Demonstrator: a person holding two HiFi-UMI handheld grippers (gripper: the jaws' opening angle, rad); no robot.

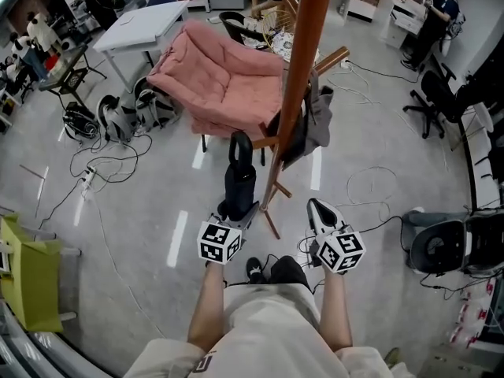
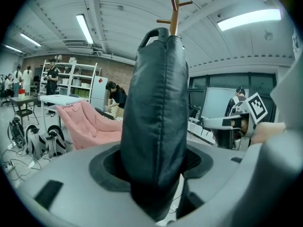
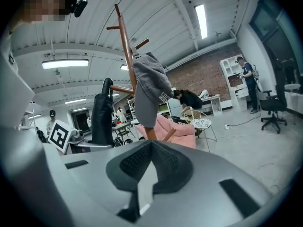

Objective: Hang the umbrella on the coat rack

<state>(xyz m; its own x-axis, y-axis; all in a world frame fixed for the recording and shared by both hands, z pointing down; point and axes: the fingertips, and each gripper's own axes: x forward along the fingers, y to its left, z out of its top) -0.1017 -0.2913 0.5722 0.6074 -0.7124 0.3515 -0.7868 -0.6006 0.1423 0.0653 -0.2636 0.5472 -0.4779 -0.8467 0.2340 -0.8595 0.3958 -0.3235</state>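
Observation:
A dark folded umbrella [image 1: 239, 176] stands upright with its loop handle on top, and my left gripper [image 1: 232, 213] is shut on its lower part. In the left gripper view the umbrella [image 2: 156, 117] fills the space between the jaws. The wooden coat rack [image 1: 303, 61] rises just right of the umbrella, its top pegs [image 2: 173, 13] showing above the handle. My right gripper [image 1: 321, 211] hovers to the right of the rack's base, shut with nothing in it. From the right gripper view the rack pole [image 3: 125, 46] and the umbrella [image 3: 103, 112] stand ahead to the left.
A grey garment [image 1: 315, 120] hangs on the rack. Behind it is a pink cushioned chair [image 1: 220, 77]. Cables and bags [image 1: 118, 116] lie on the floor at left, an office chair [image 1: 437, 246] stands at right, and a white table [image 1: 142, 22] is at the back.

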